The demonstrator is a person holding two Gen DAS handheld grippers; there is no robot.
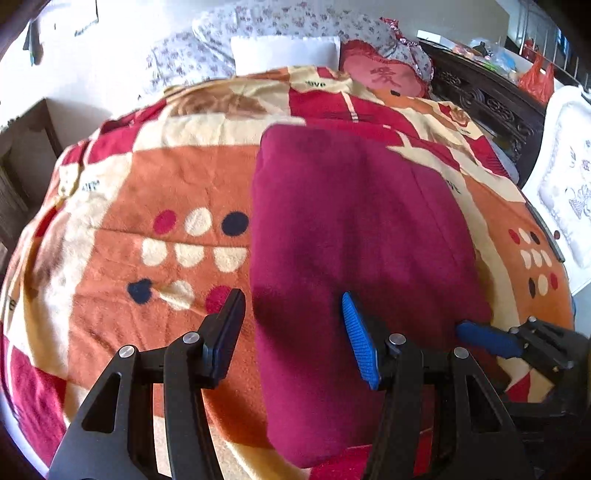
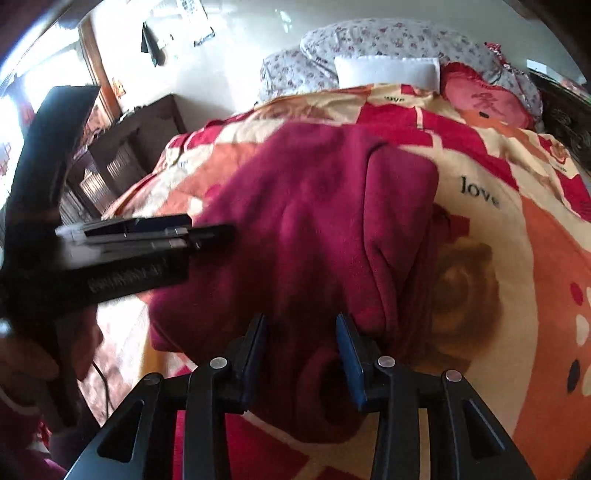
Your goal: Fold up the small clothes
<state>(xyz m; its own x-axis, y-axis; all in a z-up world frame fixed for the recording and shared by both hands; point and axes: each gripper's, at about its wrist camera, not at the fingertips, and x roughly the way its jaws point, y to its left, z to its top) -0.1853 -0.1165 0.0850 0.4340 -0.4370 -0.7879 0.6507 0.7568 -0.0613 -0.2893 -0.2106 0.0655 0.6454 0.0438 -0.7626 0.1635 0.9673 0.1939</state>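
A dark red fleece garment (image 1: 351,236) lies folded into a long strip on the patterned blanket (image 1: 147,184). My left gripper (image 1: 291,314) is open, its jaws straddling the garment's left edge just above the cloth. My right gripper (image 2: 301,332) is open over the garment's (image 2: 303,229) near right part, with a raised fold of cloth between its jaws. The right gripper also shows in the left wrist view (image 1: 491,338) at the garment's right edge. The left gripper shows blurred in the right wrist view (image 2: 147,236) over the garment's left side.
The bed carries a white pillow (image 1: 286,51), a red embroidered cushion (image 1: 384,75) and a floral quilt (image 1: 258,22) at its head. A dark carved cabinet (image 1: 491,99) and a white chair (image 1: 565,184) stand on the right. A wooden nightstand (image 2: 140,136) stands left.
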